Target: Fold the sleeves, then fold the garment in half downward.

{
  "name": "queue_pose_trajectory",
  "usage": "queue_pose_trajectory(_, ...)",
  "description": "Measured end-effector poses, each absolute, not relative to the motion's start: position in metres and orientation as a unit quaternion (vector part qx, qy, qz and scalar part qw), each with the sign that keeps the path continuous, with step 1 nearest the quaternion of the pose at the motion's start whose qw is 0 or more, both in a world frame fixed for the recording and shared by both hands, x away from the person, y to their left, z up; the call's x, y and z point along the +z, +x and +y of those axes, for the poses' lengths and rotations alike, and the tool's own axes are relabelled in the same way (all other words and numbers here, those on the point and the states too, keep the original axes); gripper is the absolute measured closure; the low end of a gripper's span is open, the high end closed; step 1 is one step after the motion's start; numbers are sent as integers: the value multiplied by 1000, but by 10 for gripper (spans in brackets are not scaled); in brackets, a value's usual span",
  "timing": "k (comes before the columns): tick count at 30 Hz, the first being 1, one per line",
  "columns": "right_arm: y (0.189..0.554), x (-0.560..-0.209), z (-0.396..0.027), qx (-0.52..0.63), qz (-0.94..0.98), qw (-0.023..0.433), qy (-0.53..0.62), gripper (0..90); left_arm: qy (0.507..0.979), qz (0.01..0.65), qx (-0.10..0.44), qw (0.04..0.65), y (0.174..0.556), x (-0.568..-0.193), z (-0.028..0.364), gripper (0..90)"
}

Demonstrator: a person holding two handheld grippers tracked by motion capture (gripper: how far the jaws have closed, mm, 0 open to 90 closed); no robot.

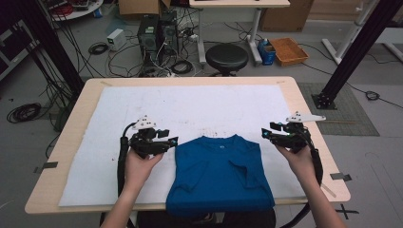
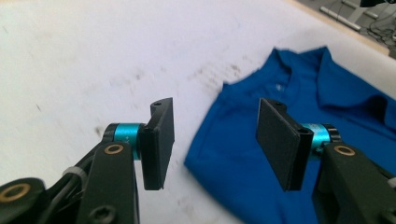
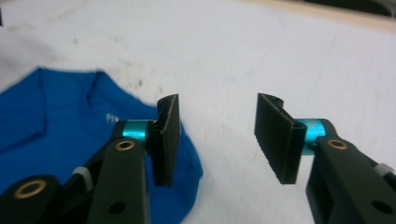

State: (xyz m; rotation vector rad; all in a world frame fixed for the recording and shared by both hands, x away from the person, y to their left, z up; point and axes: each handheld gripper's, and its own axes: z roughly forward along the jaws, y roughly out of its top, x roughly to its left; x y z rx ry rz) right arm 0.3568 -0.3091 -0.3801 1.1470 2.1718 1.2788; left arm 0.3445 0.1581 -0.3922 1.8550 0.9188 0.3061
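A blue T-shirt [image 1: 218, 173] lies folded on the white sheet [image 1: 142, 109], collar toward the far side, sleeves tucked in over its front. My left gripper [image 1: 174, 141] hovers just off the shirt's left shoulder, jaws open and empty. In the left gripper view the shirt [image 2: 261, 154] lies below and beyond the open left gripper [image 2: 215, 140]. My right gripper [image 1: 264, 134] is beside the shirt's right shoulder, open with nothing between its jaws. In the right gripper view the shirt [image 3: 56, 126] lies to the left, behind the left jaw of the right gripper [image 3: 217, 140].
The wooden table [image 1: 76, 123] carries the white sheet, with bare sheet behind and to both sides of the shirt. The shirt's hem hangs over the near edge. On the floor beyond stand a black stool [image 1: 226, 57], computer towers [image 1: 157, 33] and an orange tray [image 1: 288, 51].
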Motion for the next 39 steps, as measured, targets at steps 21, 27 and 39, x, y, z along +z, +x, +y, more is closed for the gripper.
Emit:
queue_pose_trajectory(21,356,-376,-322,472,758,203,402,420,753,357,214,511,326,-385,175,388)
queue_pose_trajectory(27,356,-375,-324,475,755,204,404,424,753,357,200,516,328,-387,174,388)
queue_pose_trajectory(39,371,-393,-314,454,768,178,416,531,776,389,124,481,358,-407,152,442)
